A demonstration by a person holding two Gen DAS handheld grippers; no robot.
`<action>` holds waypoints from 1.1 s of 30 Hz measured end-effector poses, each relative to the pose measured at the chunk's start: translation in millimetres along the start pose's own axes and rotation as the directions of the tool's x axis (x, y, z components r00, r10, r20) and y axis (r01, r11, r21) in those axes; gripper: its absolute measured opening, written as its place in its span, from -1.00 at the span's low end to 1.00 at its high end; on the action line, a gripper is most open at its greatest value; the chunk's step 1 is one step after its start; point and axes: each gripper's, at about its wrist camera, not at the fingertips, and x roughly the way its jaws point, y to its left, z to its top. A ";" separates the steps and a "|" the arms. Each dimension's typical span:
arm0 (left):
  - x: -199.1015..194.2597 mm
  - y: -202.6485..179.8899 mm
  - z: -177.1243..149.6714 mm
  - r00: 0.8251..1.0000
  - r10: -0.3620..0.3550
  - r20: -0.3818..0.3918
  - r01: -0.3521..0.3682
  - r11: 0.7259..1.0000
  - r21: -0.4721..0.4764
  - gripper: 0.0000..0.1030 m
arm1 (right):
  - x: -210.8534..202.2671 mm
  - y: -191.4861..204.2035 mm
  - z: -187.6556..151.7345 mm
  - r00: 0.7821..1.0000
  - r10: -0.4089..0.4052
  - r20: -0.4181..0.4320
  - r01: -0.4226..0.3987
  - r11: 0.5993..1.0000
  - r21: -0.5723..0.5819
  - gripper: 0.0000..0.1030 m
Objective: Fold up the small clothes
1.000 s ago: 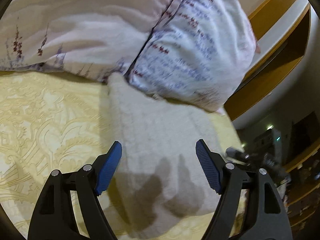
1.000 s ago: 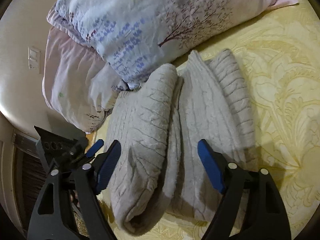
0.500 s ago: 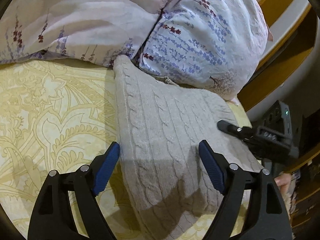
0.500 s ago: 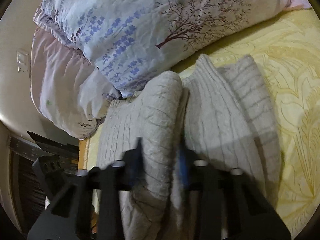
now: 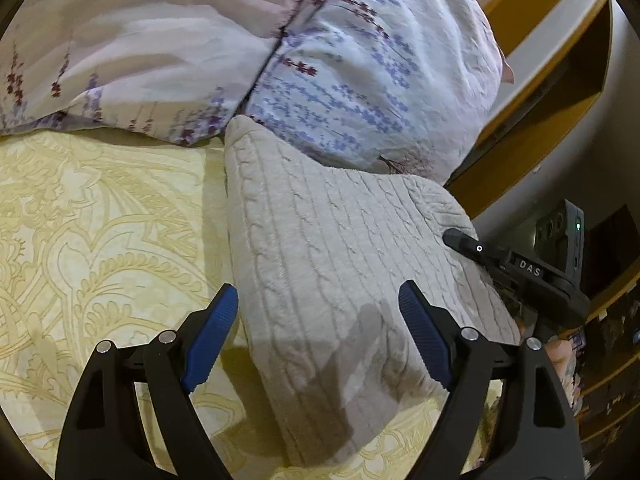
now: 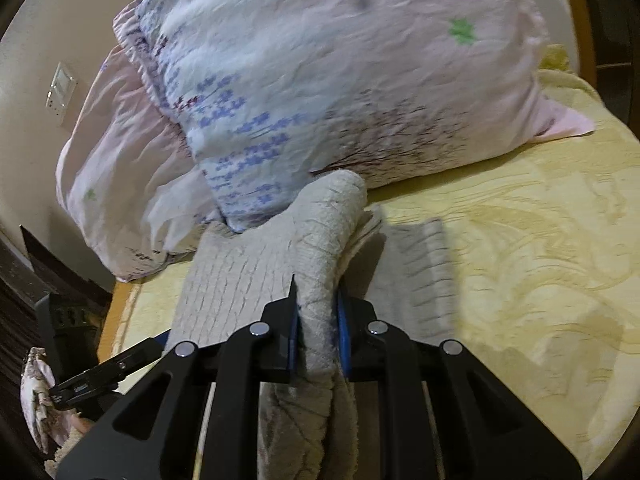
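Observation:
A grey cable-knit garment lies folded on the yellow patterned bedspread, its far corner against the pillows. My left gripper is open and hovers just above the garment's near part, touching nothing. My right gripper is shut on a raised fold of the same garment, pinching the cloth between its blue pads and lifting it. In the left wrist view the right gripper's body shows at the garment's right edge.
Two floral pillows lie behind the garment, also in the right wrist view. A wooden bed frame and dark shelves stand at the right. A wall switch is on the left wall.
My right gripper went from open to shut on the garment's fold and raised it. My left gripper stayed open over the garment, shifting only slightly.

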 end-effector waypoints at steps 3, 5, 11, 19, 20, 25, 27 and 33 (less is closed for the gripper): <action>1.3 -6.0 -2.4 1.000 0.010 -0.004 -0.010 1.000 0.021 0.62 | -4.1 -2.7 0.1 0.999 -0.032 0.013 0.032 0.999 -0.015 -0.72; 3.9 -11.1 -4.9 1.000 0.030 -0.008 -0.030 0.999 0.043 0.62 | -7.5 -3.8 0.7 0.998 -0.061 0.029 0.061 0.998 -0.025 -0.72; 11.1 -28.7 -16.5 0.993 0.116 -0.005 -0.114 0.983 0.145 0.62 | -11.9 -22.9 -0.1 0.988 -0.149 0.039 0.149 0.989 -0.009 -0.72; 18.3 -49.0 -28.7 0.977 0.214 0.021 -0.213 0.946 0.244 0.67 | 0.6 -54.5 -6.9 0.987 -0.162 -0.021 0.163 0.982 0.098 -0.23; 18.2 -50.4 -29.4 0.975 0.221 0.022 -0.219 0.943 0.251 0.69 | -2.6 -56.4 -8.1 0.988 -0.154 -0.020 0.155 0.982 0.110 -0.15; 17.8 -56.5 -34.6 0.970 0.241 0.030 -0.240 0.929 0.281 0.70 | -23.4 -70.9 -23.3 0.998 -0.063 -0.018 0.066 0.981 0.183 0.05; 17.8 -58.4 -37.5 0.970 0.243 0.024 -0.240 0.928 0.284 0.70 | -32.9 -78.1 -32.3 1.000 -0.011 -0.017 0.015 0.976 0.216 0.05; 20.7 -60.6 -43.2 0.971 0.239 0.002 -0.230 0.931 0.283 0.70 | -53.1 -79.6 -56.5 0.995 0.094 -0.014 -0.088 0.968 0.235 0.06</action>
